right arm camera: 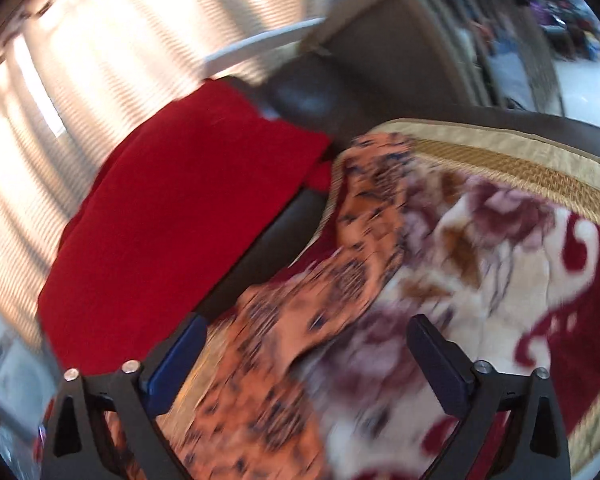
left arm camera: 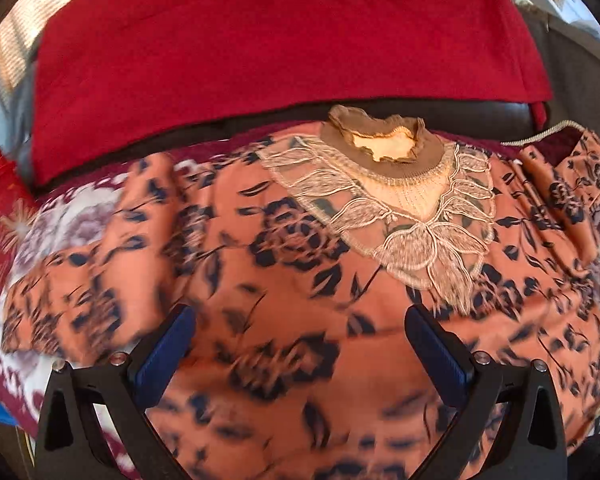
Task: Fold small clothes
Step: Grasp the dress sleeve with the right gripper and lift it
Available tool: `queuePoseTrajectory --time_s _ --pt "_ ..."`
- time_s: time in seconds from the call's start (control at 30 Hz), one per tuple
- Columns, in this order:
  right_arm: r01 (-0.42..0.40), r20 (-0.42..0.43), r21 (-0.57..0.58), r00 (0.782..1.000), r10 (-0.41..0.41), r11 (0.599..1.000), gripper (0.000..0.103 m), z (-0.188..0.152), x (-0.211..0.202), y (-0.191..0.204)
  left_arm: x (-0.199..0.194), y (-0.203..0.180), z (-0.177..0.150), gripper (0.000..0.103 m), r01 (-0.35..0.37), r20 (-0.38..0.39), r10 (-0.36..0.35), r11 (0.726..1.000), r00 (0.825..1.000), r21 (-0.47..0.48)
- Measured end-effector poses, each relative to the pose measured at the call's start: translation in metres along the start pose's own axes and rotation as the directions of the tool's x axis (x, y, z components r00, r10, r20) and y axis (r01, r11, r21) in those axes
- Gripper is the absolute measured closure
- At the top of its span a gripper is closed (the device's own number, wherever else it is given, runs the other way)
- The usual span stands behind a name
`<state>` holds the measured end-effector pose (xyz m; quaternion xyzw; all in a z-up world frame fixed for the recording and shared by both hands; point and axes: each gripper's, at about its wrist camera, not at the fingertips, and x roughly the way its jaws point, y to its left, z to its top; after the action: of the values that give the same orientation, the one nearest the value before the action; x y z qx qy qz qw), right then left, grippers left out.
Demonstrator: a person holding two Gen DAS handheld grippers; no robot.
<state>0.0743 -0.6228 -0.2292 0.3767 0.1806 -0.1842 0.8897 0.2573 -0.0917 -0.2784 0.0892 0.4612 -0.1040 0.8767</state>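
Blue-padded fingers (left arm camera: 168,356) of the left hand-held gripper (left arm camera: 300,344) stood released, wide apart above one orange floral blouse (left arm camera: 284,264). It lay spread flat on one maroon-and-cream flowered blanket (right arm camera: 520,240), its single lace collar (left arm camera: 396,200) towards one red cloth (left arm camera: 260,40) behind. One right hand-held gripper (right arm camera: 304,356) hung likewise released over a blouse sleeve (right arm camera: 364,248), gripping nothing. No writing was readable.
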Motion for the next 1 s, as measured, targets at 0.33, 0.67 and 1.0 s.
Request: queuePoseTrajectory --time_s 0.33,0.67,1.0 --pt "0.310 0.110 -0.053 0.946 -0.303 0.949 0.032 0.133 0.103 -0.053 0.027 -0.020 0.005 0.000 -0.010 0.050 0.002 0.986 0.999 0.165" --pt "0.372 0.091 -0.043 0.926 -0.367 0.927 0.044 0.167 0.172 -0.089 0.045 -0.014 0.016 0.000 0.020 0.023 -0.022 0.996 1.000 0.092" --pt "0.121 0.068 0.041 0.990 -0.123 0.992 0.088 0.163 0.142 -0.060 0.020 -0.008 0.018 0.000 0.028 0.092 -0.033 0.998 0.995 0.056"
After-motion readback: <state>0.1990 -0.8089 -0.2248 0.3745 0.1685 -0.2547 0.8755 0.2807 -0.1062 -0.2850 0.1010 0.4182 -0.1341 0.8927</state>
